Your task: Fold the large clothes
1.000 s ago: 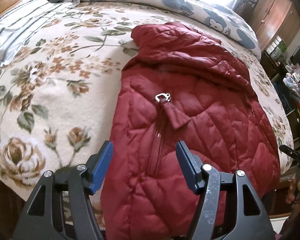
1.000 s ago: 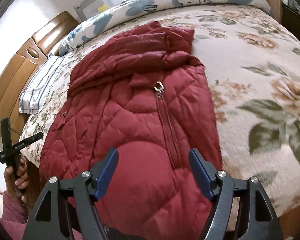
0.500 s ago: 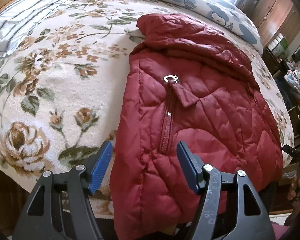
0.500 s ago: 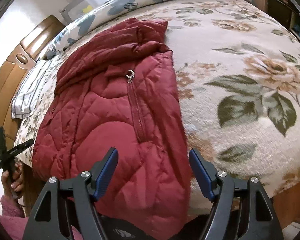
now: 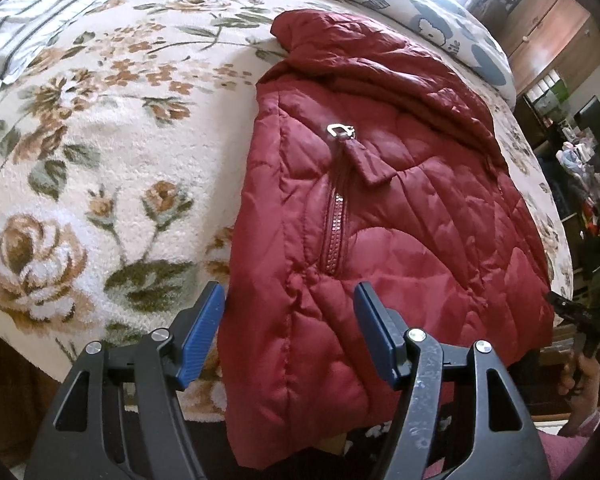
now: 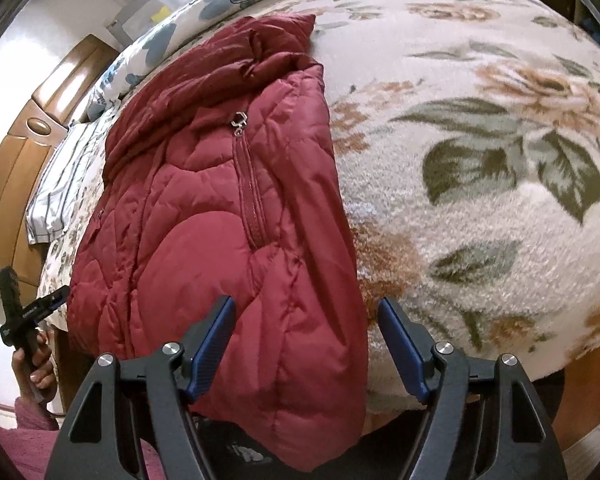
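We have the bed (image 5: 100, 152) under its floral blanket, and on it the jacket (image 5: 380, 220), a quilted red one already doubled lengthwise, collar end far from us and hem end hanging over the near edge of the bed. A striped pillow (image 6: 60, 184) lies at the headboard side, well apart from the jacket. The zip pull (image 5: 340, 131) sits on top, about midway along the garment.

Our left claw (image 5: 290, 330) stands well open with nothing gripped; the jacket's left edge lies between its fingers but the pads are clear of the cloth. Our right claw (image 6: 306, 344) is likewise wide and empty, straddling the jacket's right edge near the hem.

We judge the step in hand to be taking the hanging hem at both corners. To do it well we should come down evenly, each claw biting through all the padded layers and not just the slippery top shell, close to the corners, at matching points. Then we lift together and carry the hem toward the collar, keeping the side edges lined up
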